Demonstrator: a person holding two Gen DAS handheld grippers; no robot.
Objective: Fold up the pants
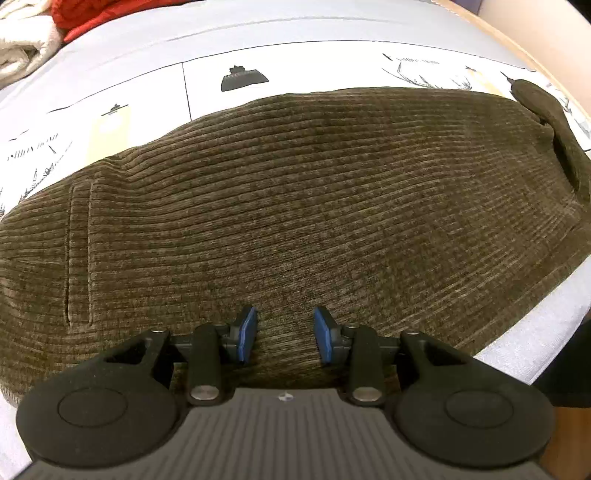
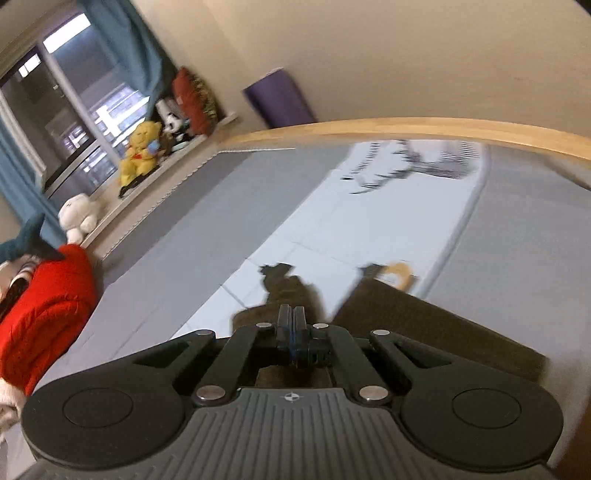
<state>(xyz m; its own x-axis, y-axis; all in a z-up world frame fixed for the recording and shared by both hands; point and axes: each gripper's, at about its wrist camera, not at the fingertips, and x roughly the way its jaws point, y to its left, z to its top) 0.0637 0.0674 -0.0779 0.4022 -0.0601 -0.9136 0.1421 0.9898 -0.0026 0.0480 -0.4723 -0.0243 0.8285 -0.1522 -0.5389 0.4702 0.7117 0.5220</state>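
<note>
A: Left wrist view first. The left gripper (image 1: 284,334) hangs low over the pants (image 1: 295,221) with its jaws set wide, nothing between the blue pads (image 1: 246,334). The pants lie across the bed (image 1: 517,350), on a white printed sheet (image 1: 147,103), and fill most of the frame.

B: How do they look?

A: Dark olive-brown corduroy, ribs running left to right, laid fairly flat as a broad panel. A welt pocket slit (image 1: 79,254) sits at the left, and a tab of the same cloth (image 1: 554,133) sticks out at the far right. A red garment (image 1: 85,18) and cream knitwear (image 1: 22,48) sit at the far left.

B: And the right wrist view?

A: The right gripper (image 2: 291,332) has its jaws pressed together; a brown flap of the pants (image 2: 284,291) stands just beyond the tips, so I judge it pinched, though blur hides the contact. The rest of the pants (image 2: 443,332) lies to the right.

B: Risks?

A: Thick corduroy could slip from so small a pinch, dropping the fold crooked. With the left gripper not pinning anything, a pull may drag the whole pile across the sheet.
</note>
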